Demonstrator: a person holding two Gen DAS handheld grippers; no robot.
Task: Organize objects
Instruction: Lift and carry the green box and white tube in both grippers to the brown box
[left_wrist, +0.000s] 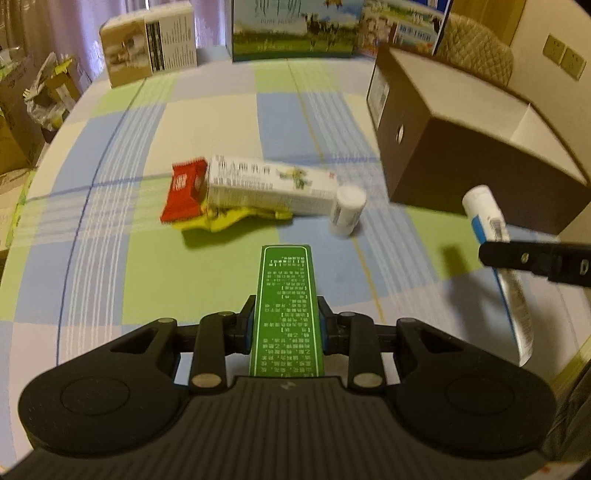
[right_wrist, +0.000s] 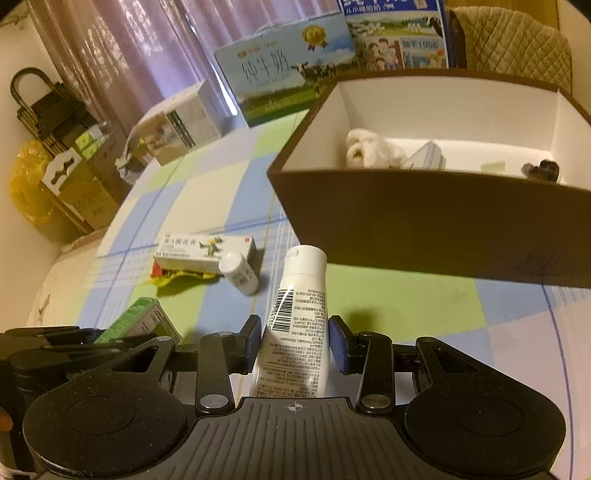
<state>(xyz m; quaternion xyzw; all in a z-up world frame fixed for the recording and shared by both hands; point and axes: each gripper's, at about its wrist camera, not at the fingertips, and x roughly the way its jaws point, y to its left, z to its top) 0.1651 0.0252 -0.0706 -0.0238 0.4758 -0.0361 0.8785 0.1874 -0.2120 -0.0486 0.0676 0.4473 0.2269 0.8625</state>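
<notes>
My left gripper (left_wrist: 286, 314) is shut on a narrow green box (left_wrist: 287, 295), held above the checked tablecloth. My right gripper (right_wrist: 294, 334) is shut on a white tube (right_wrist: 301, 306) with a barcode, cap pointing toward the brown open box (right_wrist: 424, 221); the same tube (left_wrist: 491, 236) shows at the right of the left wrist view. Ahead on the cloth lie a white carton (left_wrist: 269, 188), a red packet (left_wrist: 184, 192), a yellow wrapper (left_wrist: 225, 219) under the carton, and a small white bottle (left_wrist: 347, 208) on its side. The green box (right_wrist: 136, 321) shows left in the right wrist view.
The brown box (left_wrist: 461, 147) holds a white crumpled item (right_wrist: 369, 149) and small things. Milk cartons (left_wrist: 295, 29) and a beige box (left_wrist: 147, 48) stand at the table's far edge. Cardboard boxes and a yellow bag (right_wrist: 26, 184) sit beyond the left edge.
</notes>
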